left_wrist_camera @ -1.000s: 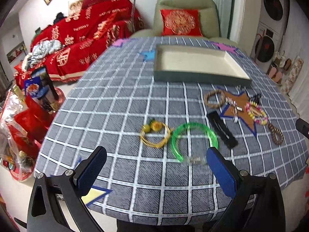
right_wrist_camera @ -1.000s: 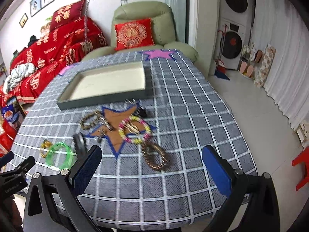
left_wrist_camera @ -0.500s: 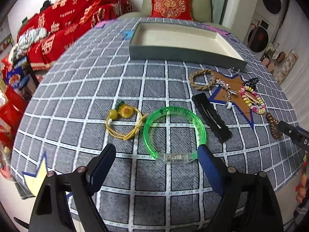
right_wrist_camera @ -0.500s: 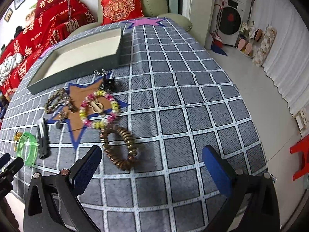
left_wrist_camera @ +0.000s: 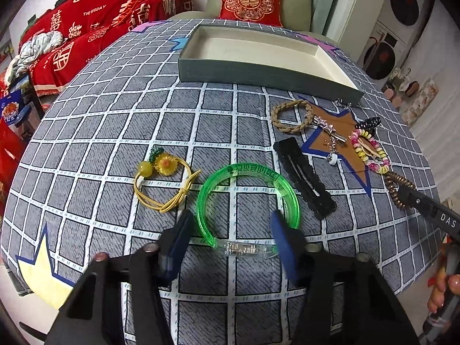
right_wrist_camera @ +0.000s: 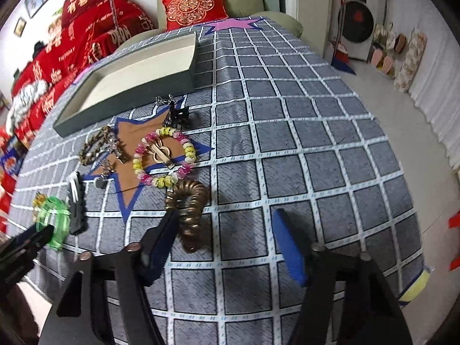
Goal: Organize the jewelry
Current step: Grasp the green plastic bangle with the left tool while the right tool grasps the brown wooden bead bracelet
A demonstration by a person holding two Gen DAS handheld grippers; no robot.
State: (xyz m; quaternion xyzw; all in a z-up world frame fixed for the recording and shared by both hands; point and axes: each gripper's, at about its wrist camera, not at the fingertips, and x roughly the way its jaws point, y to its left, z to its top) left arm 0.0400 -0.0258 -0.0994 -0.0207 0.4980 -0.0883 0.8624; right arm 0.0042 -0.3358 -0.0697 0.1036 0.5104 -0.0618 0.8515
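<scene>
On the checked surface [left_wrist_camera: 86,120] in front of you, nothing has been sorted yet: the grey tray [left_wrist_camera: 267,74] at the far edge holds nothing, and every piece lies loose on the cloth. That leaves all of it to do, as far as these views show: the green bangle [left_wrist_camera: 247,198], the yellow hair tie [left_wrist_camera: 164,184], the black hair clip [left_wrist_camera: 304,178], the braided bracelet [left_wrist_camera: 290,115], the beaded bracelet [right_wrist_camera: 164,155], the brown coil tie [right_wrist_camera: 189,210] and the small silver pieces on the brown star.

Your left tool [left_wrist_camera: 230,238] points steeply down at the near end of the green bangle. Its jaws have just been closing and now stand partly open, straddling the bangle's clear clasp; the blue pads look just beside the ring, not pressing it, so nothing is held.

Your right tool [right_wrist_camera: 224,235] is tipped down the same way over the brown coil tie. Its jaws have also just been closing; the left pad is at the coil, the right pad well apart from it, so there is no grip yet.
</scene>
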